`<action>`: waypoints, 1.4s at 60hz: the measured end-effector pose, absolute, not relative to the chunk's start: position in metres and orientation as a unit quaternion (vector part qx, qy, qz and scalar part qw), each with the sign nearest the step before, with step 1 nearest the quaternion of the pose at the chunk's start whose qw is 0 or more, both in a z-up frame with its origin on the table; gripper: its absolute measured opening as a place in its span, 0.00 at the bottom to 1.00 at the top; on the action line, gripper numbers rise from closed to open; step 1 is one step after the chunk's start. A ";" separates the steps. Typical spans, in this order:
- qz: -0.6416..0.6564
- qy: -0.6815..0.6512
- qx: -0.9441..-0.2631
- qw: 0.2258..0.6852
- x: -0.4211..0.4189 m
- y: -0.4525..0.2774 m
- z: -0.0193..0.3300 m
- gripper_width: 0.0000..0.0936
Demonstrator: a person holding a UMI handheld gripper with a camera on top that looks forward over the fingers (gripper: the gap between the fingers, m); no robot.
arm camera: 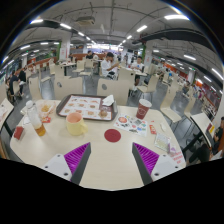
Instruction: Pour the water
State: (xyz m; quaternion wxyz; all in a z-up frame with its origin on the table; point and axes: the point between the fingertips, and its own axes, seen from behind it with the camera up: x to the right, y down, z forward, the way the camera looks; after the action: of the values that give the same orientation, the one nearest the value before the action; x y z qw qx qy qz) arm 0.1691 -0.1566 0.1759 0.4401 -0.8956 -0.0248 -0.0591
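Observation:
My gripper (112, 160) is open and empty above a cream table (105, 160), its two purple pads wide apart. Well beyond the fingers, to the left, stand a tall clear glass of amber drink (38, 122) and a clear cup with yellow liquid (75, 123). A red cup (143, 108) stands farther off to the right. A small dark red round coaster (112, 135) lies on the table just ahead of the fingers.
A dark tray (86, 106) with several small dishes sits at the table's far side. Cards and small items (137, 125) lie to the right, and a red object (19, 131) at the left edge. Behind is a large hall with desks and ceiling lights.

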 end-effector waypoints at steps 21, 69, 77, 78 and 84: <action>-0.069 -0.014 -0.907 0.416 0.101 -0.186 0.146 0.90; 0.022 -0.044 -0.844 0.535 -0.232 -0.018 0.092 0.90; 0.019 -0.041 -0.836 0.547 -0.235 0.001 0.079 0.72; 0.019 -0.042 -0.835 0.548 -0.236 0.002 0.078 0.67; 0.024 -0.043 -0.828 0.559 -0.238 0.008 0.079 0.57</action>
State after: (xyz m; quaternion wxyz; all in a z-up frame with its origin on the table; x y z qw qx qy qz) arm -0.2379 0.0075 0.0794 0.5590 -0.8277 -0.0429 0.0240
